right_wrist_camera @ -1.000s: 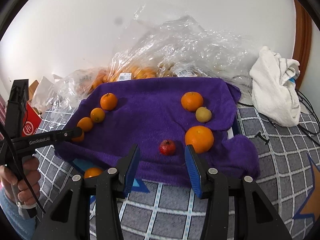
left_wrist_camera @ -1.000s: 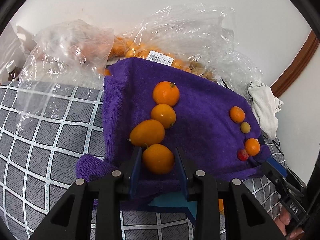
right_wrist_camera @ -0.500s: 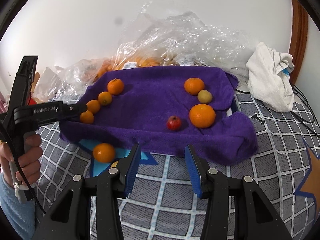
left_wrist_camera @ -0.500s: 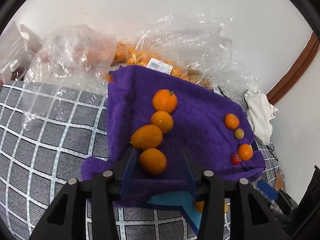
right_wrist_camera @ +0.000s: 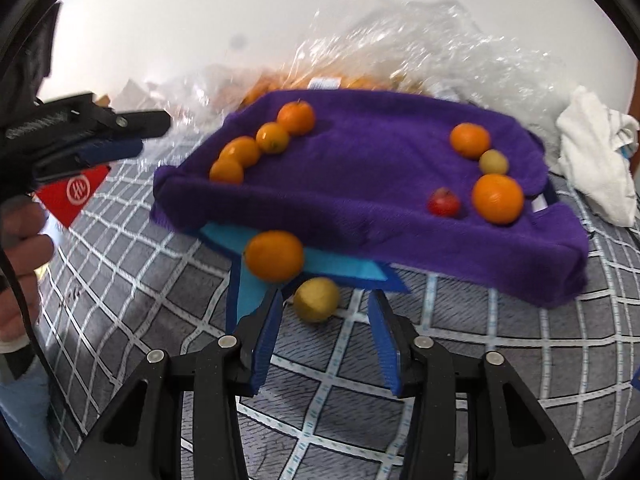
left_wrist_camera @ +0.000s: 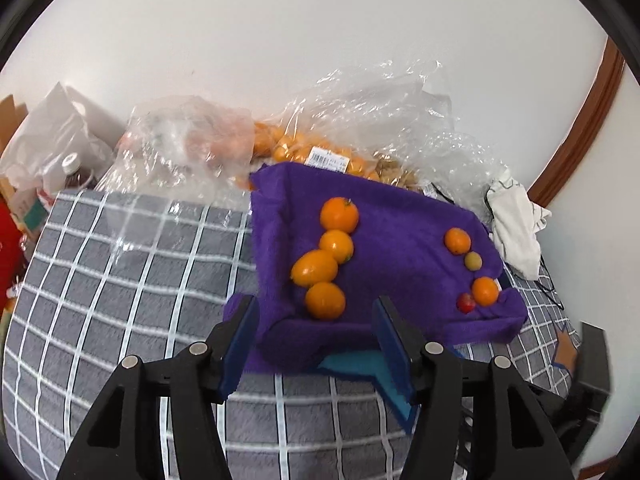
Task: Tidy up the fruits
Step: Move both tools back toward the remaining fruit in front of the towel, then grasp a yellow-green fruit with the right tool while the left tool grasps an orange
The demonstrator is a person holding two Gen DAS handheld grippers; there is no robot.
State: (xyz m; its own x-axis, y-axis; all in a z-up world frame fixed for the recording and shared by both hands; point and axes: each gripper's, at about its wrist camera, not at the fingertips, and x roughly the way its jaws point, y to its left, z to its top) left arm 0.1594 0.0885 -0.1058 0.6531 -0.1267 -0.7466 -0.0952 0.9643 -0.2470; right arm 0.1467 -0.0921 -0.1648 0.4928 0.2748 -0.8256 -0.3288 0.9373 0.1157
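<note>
The yellow fruit (right_wrist_camera: 316, 299) lies on the checked cover just off the purple towel (right_wrist_camera: 360, 208), beside an orange (right_wrist_camera: 274, 255). It looks small, round, firm and likely to roll, so pinch across its middle. The right hand-held gripper (right_wrist_camera: 326, 338) is closing, empty; the left hand-held gripper (left_wrist_camera: 314, 344) is opening, empty.

My left gripper (left_wrist_camera: 316, 344) points steeply down, its jaws opening with nothing pressed between the pads. My right gripper (right_wrist_camera: 324, 336) also tilts down, its jaws closing and, as far as the blur shows, gripping nothing. At nine o'clock in the right view, my left hand (right_wrist_camera: 20, 248) wraps the left gripper's handle.
</note>
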